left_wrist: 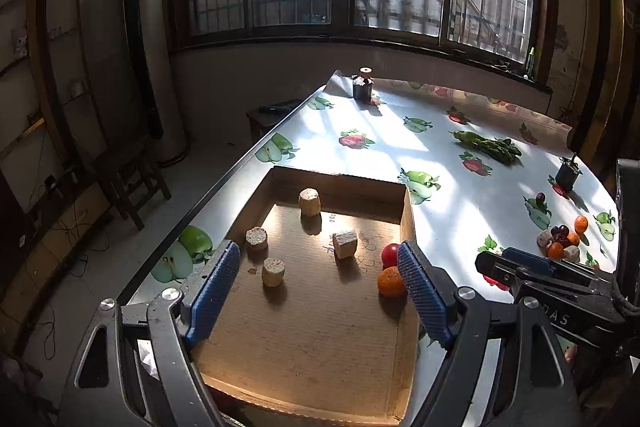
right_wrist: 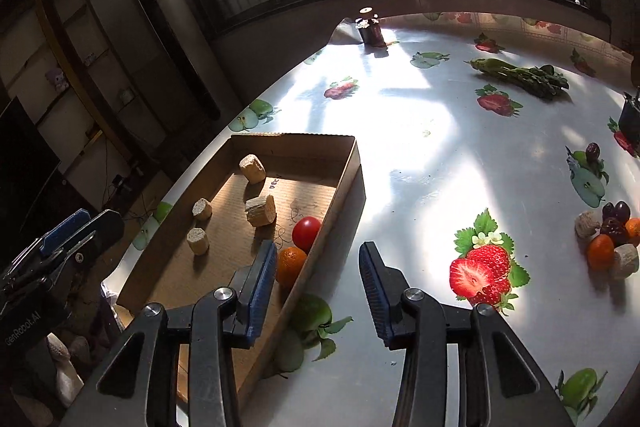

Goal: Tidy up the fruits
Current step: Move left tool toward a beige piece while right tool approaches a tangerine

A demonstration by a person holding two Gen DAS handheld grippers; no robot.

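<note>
A shallow cardboard box lies on the table's left side. It holds an orange, a red tomato and several tan cork-like blocks. My left gripper is open and empty above the box. My right gripper is open and empty over the box's right wall, next to the orange. A pile of small oranges, dark grapes and tan blocks lies at the right of the table.
The table has a fruit-print cloth. A green vegetable bunch lies at the far right. A dark jar stands at the far edge. Another dark object stands at right. A loose grape lies nearby.
</note>
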